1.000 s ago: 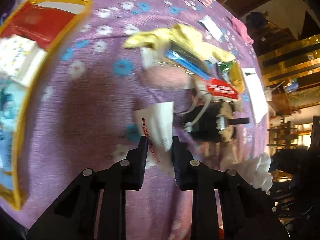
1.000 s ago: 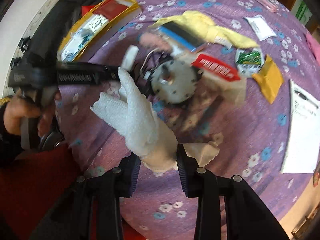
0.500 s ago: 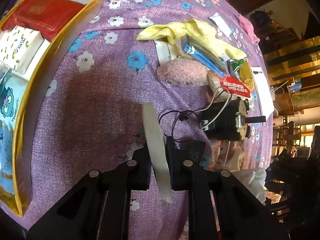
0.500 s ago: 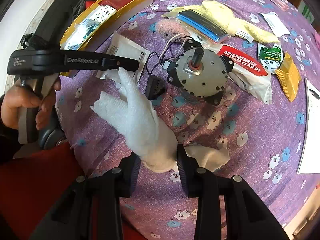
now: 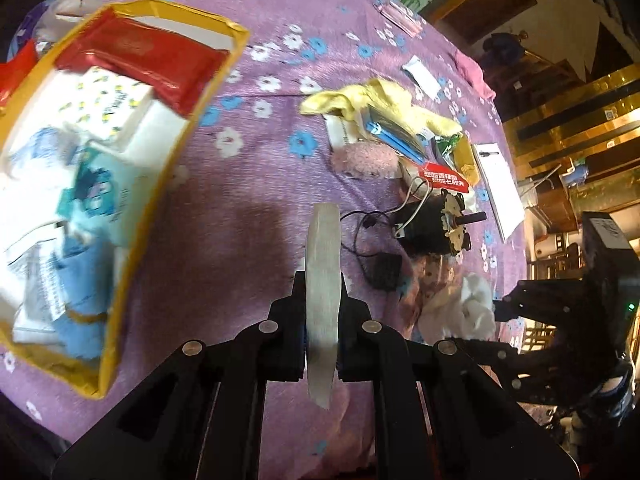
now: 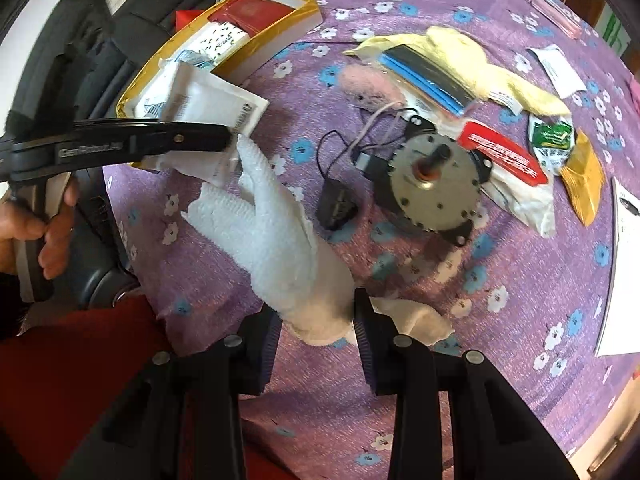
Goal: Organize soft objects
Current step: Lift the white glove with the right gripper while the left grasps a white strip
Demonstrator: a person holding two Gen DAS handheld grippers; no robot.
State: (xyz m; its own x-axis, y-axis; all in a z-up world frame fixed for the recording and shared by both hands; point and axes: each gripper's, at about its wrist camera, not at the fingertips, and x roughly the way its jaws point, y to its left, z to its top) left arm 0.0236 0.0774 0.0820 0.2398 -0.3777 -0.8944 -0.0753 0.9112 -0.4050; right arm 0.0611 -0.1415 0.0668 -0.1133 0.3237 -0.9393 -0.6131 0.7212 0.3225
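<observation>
My left gripper (image 5: 322,320) is shut on a flat white packet (image 5: 322,276), seen edge-on, held above the purple cloth to the right of the yellow tray (image 5: 132,256). In the right wrist view the packet (image 6: 212,104) hangs at the left gripper's tip (image 6: 232,138) beside the tray (image 6: 276,50). My right gripper (image 6: 316,316) is shut on a white knitted cloth (image 6: 272,232) that stands up from between its fingers; it shows in the left wrist view (image 5: 468,312) too. A pink fluffy pad (image 5: 366,158) and a yellow cloth (image 5: 384,96) lie further back.
The tray holds a red packet (image 5: 140,60), tissue packs (image 5: 104,104) and blue cloth. A motor (image 6: 434,178) with wires and a black plug (image 6: 338,210) sits mid-table. Snack packets (image 6: 504,156), a blue-black pouch (image 6: 428,74) and paper (image 5: 498,188) lie around it.
My left gripper has lifted the white packet off the cloth and carried it left toward the yellow tray. My right gripper keeps the white cloth and has barely moved.
</observation>
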